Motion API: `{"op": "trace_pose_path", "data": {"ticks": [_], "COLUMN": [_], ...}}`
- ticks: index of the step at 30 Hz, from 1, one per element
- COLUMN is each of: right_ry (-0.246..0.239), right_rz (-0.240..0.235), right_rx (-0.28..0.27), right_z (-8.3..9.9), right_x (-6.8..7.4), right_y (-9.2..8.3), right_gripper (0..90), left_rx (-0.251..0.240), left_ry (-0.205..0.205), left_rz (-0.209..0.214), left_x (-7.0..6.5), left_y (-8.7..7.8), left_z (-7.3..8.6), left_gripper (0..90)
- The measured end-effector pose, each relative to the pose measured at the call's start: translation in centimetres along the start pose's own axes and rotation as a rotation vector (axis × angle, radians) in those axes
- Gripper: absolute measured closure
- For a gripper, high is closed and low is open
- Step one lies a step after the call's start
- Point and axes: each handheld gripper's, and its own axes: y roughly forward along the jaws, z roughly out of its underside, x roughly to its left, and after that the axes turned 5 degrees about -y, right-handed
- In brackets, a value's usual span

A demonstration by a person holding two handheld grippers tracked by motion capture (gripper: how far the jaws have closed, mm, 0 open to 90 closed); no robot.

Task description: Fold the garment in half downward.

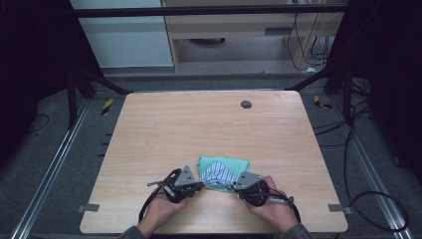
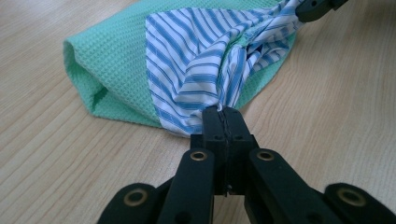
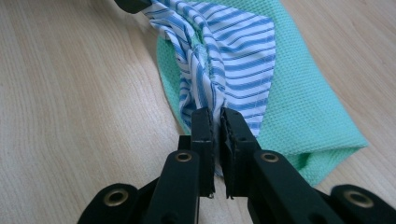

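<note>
Two cloths lying together near the near edge of the wooden table [image 1: 164, 129], roughly at its middle from left to right: a green waffle-weave cloth [image 1: 234, 164] underneath, a blue-and-white striped cloth [image 1: 219, 174] on top. Green cloth folded, its folded end rounded and slightly lifted off the wood in the left gripper view [image 2: 100, 65]; same cloth spread flat toward the right in the right gripper view [image 3: 308, 116]. Striped cloth [image 2: 196, 60] bunched and puckered along its near edge, stretched between the two tools.

Left gripper [image 1: 198, 186] held in the left hand [image 1: 161, 209], just left of the cloths, jaws pressed tight together on a gathered corner of the striped cloth, fabric fanning out from the closed tips [image 2: 223, 112]. Right gripper [image 1: 232, 187] held in the right hand [image 1: 273, 206], just right of the cloths, clamped on the opposite corner of the striped cloth [image 3: 233, 56]; a thin slit between its jaws with fabric pinched in it [image 3: 217, 114]. Both tools tilted inward toward each other, low over the wood, cables trailing back toward the near edge.

Small dark round disc [image 1: 246, 104] on the far part of the table, well apart from the cloths. Grey floor [image 1: 45, 164] and metal rails around the table, loose black cables [image 1: 368, 199] on the right.
</note>
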Motion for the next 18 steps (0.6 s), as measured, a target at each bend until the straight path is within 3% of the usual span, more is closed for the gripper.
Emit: {"op": "trace_pose_path", "data": {"ticks": [6,18], "right_ry": [0.0,-0.077], "right_rz": [-0.012,-0.03], "right_rx": [0.0,0.036], "right_z": [0.6,1.1], "right_x": [0.5,1.4], "right_y": [-0.1,-0.5], "right_gripper": [84.3,84.3], "left_rx": [0.014,0.037], "left_ry": [-0.012,0.007], "left_rz": [0.021,0.05], "left_x": [-0.3,-1.7], "left_y": [-0.4,-0.8], "left_z": [0.6,1.0], "left_gripper": [90.0,90.0]}}
